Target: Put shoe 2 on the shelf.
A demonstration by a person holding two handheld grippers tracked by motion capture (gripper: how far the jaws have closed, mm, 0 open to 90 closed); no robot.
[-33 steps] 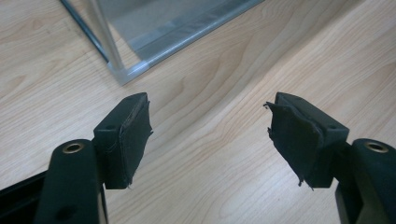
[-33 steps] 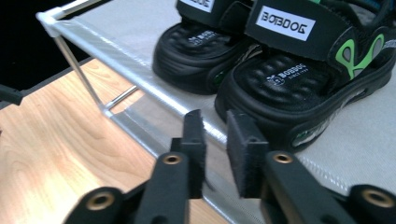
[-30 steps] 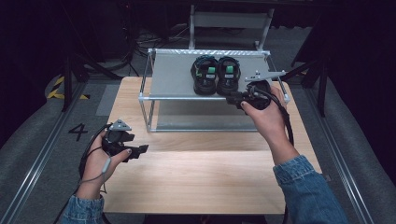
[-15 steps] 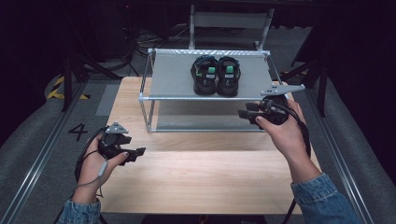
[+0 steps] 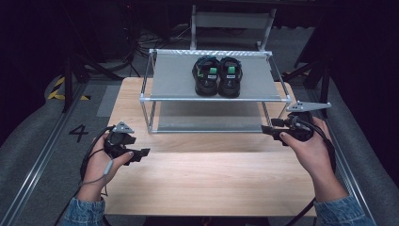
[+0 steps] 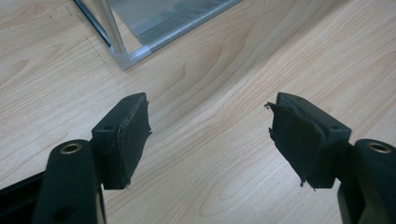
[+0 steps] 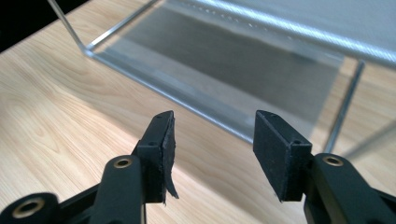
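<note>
Now the pair of sandals (image 5: pixel 217 76) sits side by side near the middle of the rack's (image 5: pixel 175 75) top shelf, toes toward the person, neatly squared to the front rail, which looks like a finished placement rather than something awaiting a grab. Both hands are low over the tabletop (image 5: pixel 207 179), well apart from the shoes. At the rack's near right corner, the right tool (image 5: pixel 269 128) has just been opening its jaws, which stand wide with nothing between them, only wood and the rack's lower shelf (image 7: pixel 261 60) beyond the pads. Off to the left, the left tool (image 5: pixel 142 152) hangs spread just as wide and empty, pointed across bare wood toward a rack leg (image 6: pixel 112 28). My guess is the hands rest here because the sandals need no further handling.
</note>
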